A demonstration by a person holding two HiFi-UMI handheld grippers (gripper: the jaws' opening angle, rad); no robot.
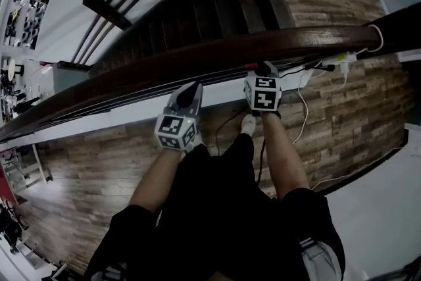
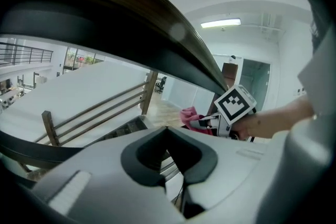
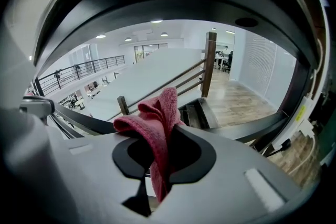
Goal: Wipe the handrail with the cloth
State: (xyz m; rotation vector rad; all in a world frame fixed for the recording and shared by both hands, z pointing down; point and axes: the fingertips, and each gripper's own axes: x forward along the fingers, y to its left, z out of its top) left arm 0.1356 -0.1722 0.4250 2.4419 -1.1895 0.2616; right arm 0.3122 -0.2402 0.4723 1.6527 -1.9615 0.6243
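The cloth (image 3: 157,128) is red and soft, and it is clamped between the jaws of the right gripper (image 3: 157,165), which are closed on it. One fold stands up above the jaws and a thin strip hangs down below them. In the head view only a small red bit (image 1: 252,66) shows at the centre of the frame, just at the near edge of the handrail (image 1: 197,56). In my judgement the cloth is held this way so that the free fold can be pressed on the wood while the jaws grip the rest.

The handrail is dark wood and crosses the head view from the left edge up to the right edge. In the right gripper view it fills the top of the frame as a wide dark arc (image 3: 173,13), so this gripper seems to sit just under or beside it; whether the cloth touches the rail I cannot tell.

The left gripper (image 1: 191,90) is in the centre-left, near the rail. Its jaws are together with nothing between them (image 2: 169,155), probably only waiting.

Beyond the rail, a dark staircase (image 1: 217,3) goes down in the upper centre. A white cable (image 1: 302,108) lies on the wooden floor (image 1: 99,168) at the right.
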